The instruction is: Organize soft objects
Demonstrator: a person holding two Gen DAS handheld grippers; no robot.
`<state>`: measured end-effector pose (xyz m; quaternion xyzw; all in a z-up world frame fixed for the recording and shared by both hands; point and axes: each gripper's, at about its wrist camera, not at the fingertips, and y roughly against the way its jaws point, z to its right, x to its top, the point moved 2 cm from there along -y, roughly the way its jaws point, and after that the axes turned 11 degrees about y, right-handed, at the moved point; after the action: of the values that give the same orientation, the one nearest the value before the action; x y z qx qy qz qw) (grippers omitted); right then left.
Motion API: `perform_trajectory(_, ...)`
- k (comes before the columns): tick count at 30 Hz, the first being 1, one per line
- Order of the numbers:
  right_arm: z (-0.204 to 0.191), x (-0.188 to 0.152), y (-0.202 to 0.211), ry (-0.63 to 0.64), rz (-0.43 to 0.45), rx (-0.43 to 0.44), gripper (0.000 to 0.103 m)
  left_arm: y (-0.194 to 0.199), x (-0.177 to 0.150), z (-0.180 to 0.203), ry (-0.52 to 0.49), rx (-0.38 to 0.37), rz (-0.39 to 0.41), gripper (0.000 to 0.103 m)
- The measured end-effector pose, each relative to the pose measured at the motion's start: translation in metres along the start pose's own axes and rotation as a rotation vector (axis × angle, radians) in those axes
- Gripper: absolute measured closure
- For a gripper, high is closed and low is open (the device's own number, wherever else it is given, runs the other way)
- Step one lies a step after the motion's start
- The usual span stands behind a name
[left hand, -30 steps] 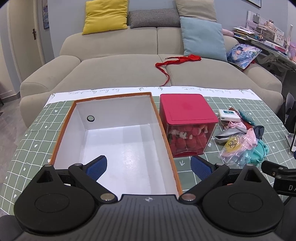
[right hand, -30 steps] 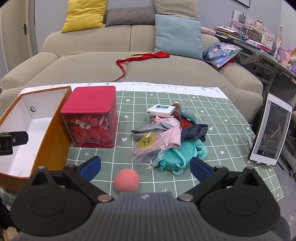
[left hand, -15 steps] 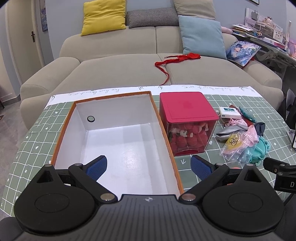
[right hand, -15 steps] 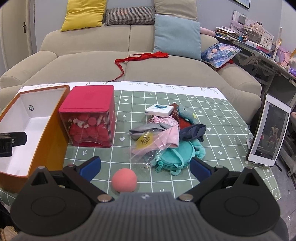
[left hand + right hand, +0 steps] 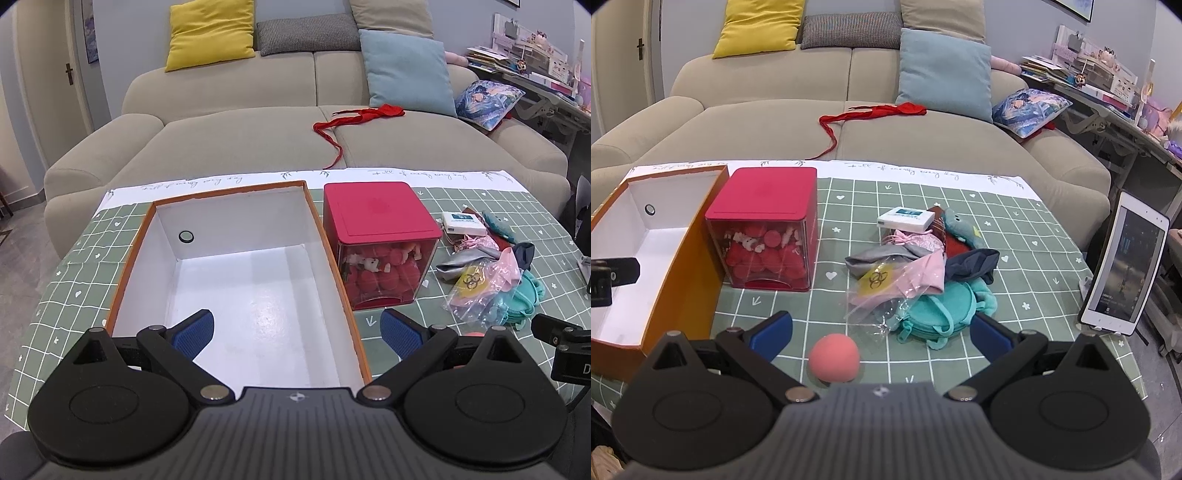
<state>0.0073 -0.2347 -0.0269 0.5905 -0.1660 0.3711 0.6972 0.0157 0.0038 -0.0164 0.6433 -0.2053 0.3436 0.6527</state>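
A: Box (image 5: 236, 295) is sitting empty at the tabletop's (image 5: 1015, 236) left; left gripper (image 5: 297, 330) is hovering over it, jaws wide, holding nothing.

B: So nothing is sorted yet. Ball (image 5: 833, 357) is lying between the right gripper's (image 5: 881, 332) wide jaws, untouched; the soft pile (image 5: 923, 273) is waiting beyond it, further right.

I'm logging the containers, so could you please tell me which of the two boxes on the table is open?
The orange cardboard box is open, its white interior exposed; the red-lidded clear box beside it is closed.
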Motion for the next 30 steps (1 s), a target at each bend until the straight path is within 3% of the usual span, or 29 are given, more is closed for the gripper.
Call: perform_trajectory(30,0.0009,-0.0021,-0.0046,0.004,-0.018,0.002,0.003,-0.0014,-0.0022,0.0021,-0.022,0.007,-0.013,0.0)
